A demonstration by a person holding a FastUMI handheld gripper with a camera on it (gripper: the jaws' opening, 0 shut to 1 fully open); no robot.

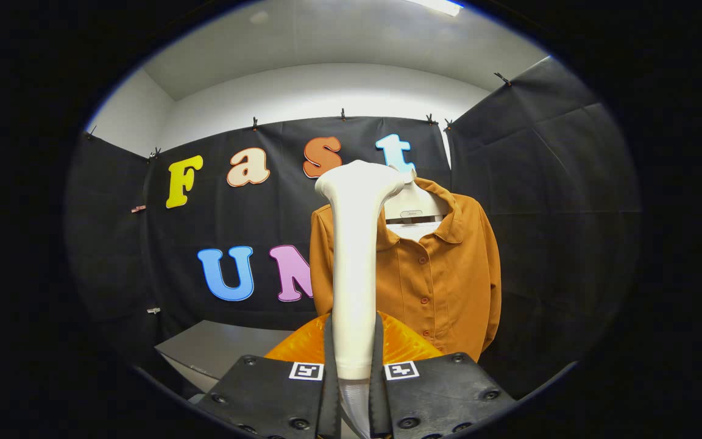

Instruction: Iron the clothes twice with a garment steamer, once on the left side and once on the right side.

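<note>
A white steamer (354, 268) stands upright between the fingers of the gripper (354, 390), which are pinched on its lower handle, one finger pressed to each side. Its long axis runs straight up from the fingers. At the top it widens into a head that bends toward the right, pointing at the collar of the shirt beyond it.

The shirt (442, 274) is rust orange, with a rounded collar and a row of buttons down the front. It hangs facing the gripper, beyond the fingers and a little right of the steamer. The steamer's handle stands in front of the shirt's left part and hides a strip of it. Whether the head touches the cloth cannot be told. Inside the collar shows a white hanger (413, 204), with the shirt draped over it.

Just ahead of the fingers, low behind the steamer's handle, bulges a shiny orange, rounded shape (403, 344); what it is cannot be told. Beyond the fingers to the left lies a grey flat surface (223, 347). Black cloth walls (558, 183) close in the booth behind and to the sides of the shirt.
</note>
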